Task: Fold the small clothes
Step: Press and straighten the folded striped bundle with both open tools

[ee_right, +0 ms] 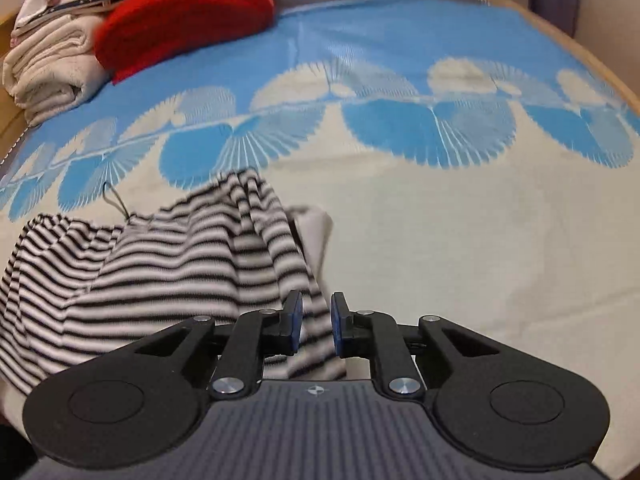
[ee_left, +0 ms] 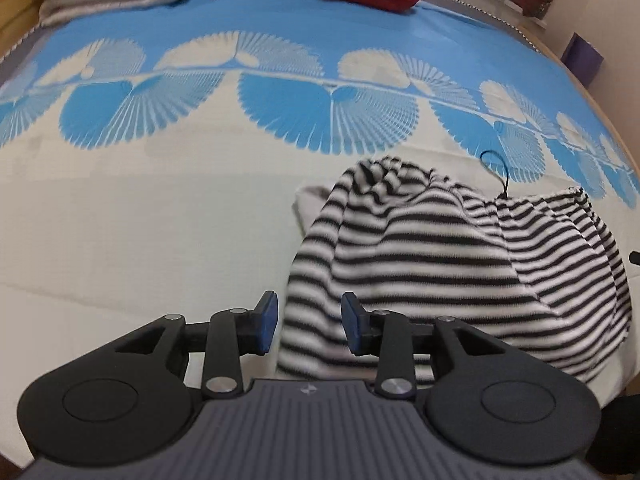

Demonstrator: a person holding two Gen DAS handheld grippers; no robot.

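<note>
**Two matching black-and-grey grippers, blue pads up front**

Here's the left gripper (ee_left: 308, 322): matte black linkage arms, each swinging from a big round black disc with a shallow circular recess. Silver screw heads shine at the pivots. The fingertips (ee_left: 267, 322) carry deep blue pads. Behind sits a grey ribbed housing, stamped with a small round crosshair mark at its front edge. Over to the right gripper (ee_right: 316, 324): same build exactly, black arms, silver screws, blue pads (ee_right: 295, 322), grey ribbed body, same little crosshair emblem.
</note>
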